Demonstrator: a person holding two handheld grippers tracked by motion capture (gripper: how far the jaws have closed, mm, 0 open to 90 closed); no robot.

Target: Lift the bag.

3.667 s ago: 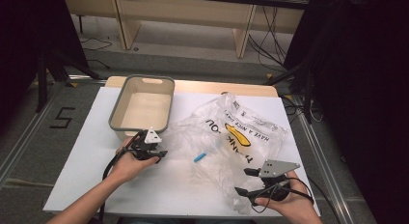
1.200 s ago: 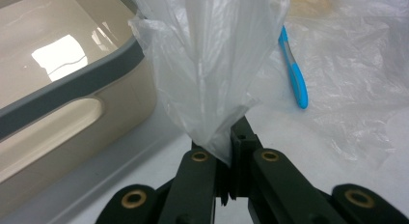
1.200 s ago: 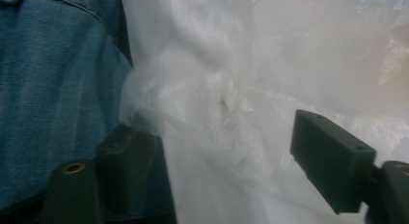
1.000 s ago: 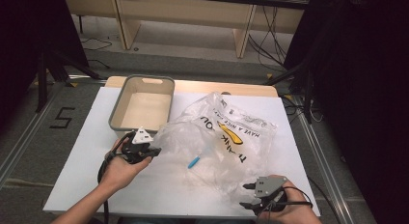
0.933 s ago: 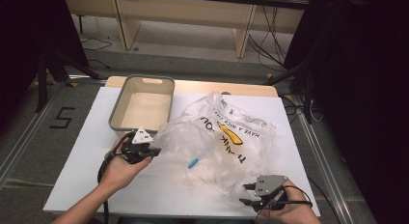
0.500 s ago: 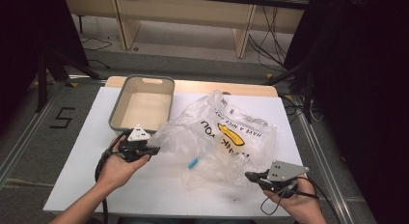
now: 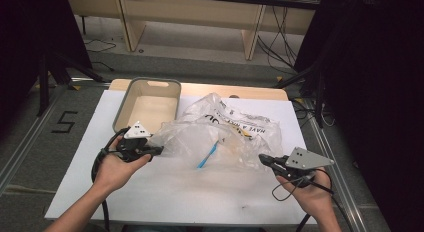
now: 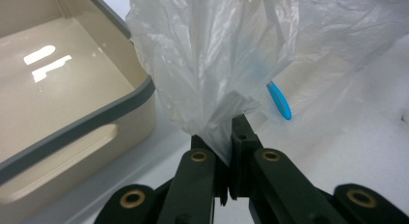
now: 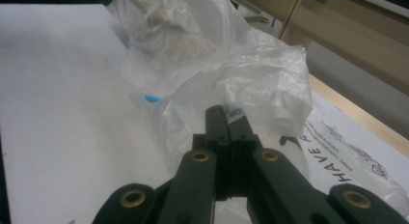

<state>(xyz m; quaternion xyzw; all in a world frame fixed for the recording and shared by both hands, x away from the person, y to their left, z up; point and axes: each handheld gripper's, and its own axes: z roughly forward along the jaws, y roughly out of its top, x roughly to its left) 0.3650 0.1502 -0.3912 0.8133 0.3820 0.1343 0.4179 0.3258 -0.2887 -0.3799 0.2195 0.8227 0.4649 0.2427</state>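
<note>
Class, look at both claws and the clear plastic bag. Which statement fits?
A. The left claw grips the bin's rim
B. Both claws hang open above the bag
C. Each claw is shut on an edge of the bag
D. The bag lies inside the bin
C: the left claw pinches bunched film of the plastic bag, and the right claw is shut on its other edge.

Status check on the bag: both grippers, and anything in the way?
Left gripper shut on plastic bag, left edge. Right gripper shut on its right edge. Blue item inside the bag. Beige bin beside it at left, apart.
</note>
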